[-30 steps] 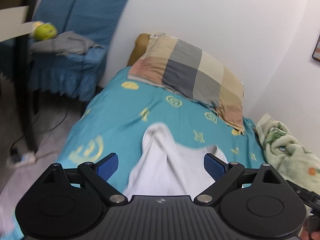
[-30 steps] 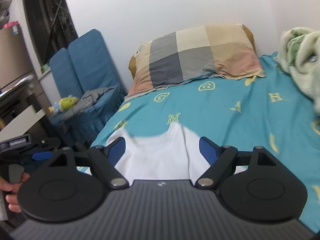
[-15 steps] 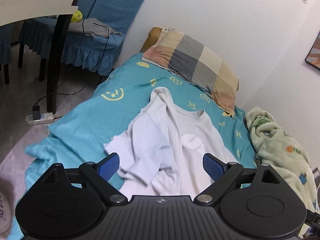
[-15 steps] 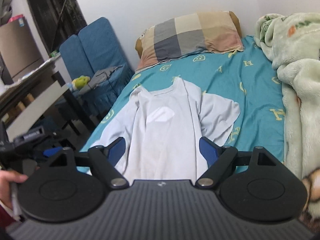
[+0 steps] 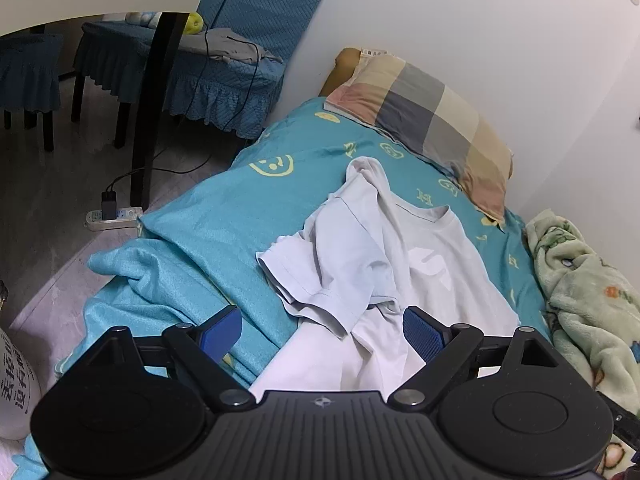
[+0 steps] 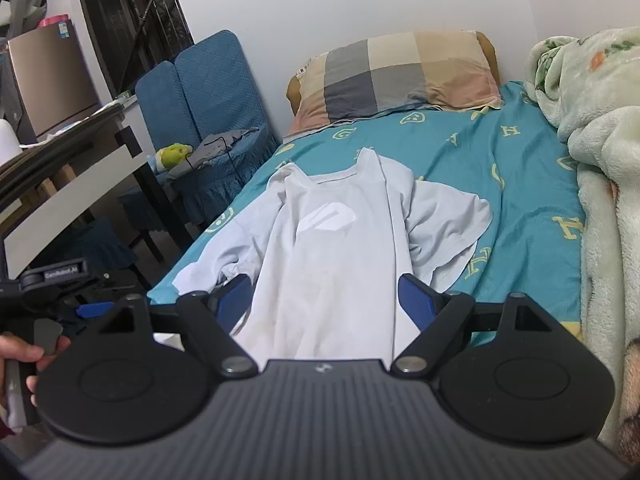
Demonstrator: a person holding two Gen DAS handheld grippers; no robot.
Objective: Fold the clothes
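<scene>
White T-shirt, collar toward 12 o'clock, lying crumpled on the teal bedsheet; both sleeves are rumpled against the body, the one at 9 o'clock bunched. Left gripper and right gripper hover over the hem end, jaws spread wide, grasping nothing. Checked pillow at 12 o'clock; fleece blanket at 3 o'clock; blue-covered chair at 10 o'clock beside the bed.
</scene>
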